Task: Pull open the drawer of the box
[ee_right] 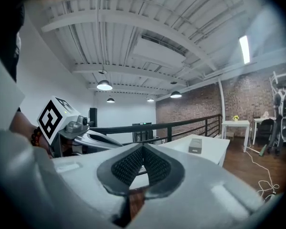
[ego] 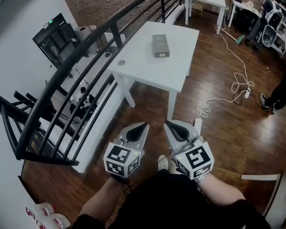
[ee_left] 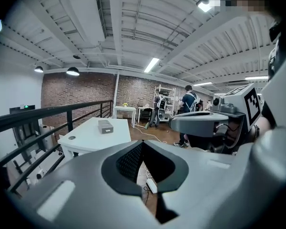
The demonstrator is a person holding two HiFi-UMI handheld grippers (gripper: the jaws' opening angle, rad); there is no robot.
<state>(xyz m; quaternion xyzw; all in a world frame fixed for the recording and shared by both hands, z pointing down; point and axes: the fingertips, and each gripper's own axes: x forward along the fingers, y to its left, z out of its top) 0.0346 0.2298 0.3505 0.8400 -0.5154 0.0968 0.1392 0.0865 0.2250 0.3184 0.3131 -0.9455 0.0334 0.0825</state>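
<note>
Both hand-held grippers are held low and close to the body, side by side above the wooden floor (ego: 229,132), well short of the table (ego: 178,68). Left hand-held gripper (ego: 145,125): jaws closed, tips meeting, ribbed pads pressed together at the front, nothing between them; its own view shows only floor and a white power strip (ee_left: 151,185) through the small gap behind the tips. Right hand-held gripper (ego: 165,123): same state, jaws brought together at the tips, holding nothing and touching nothing. Each points roughly toward the table, the marker cubes facing up toward the head camera. The box (ego: 160,46) is a small grey oblong lying flat on the white table top, near the middle of the far half, apart from both grippers. Its short front face is turned toward the person and sits flush with the body, so the drawer looks shut, though detail is small. A small round disc (ego: 121,63) sits at the table's near left corner. A black railing (ego: 86,63) runs along the table's left side. A white cable (ego: 237,86) loops across the floor to the right.
</note>
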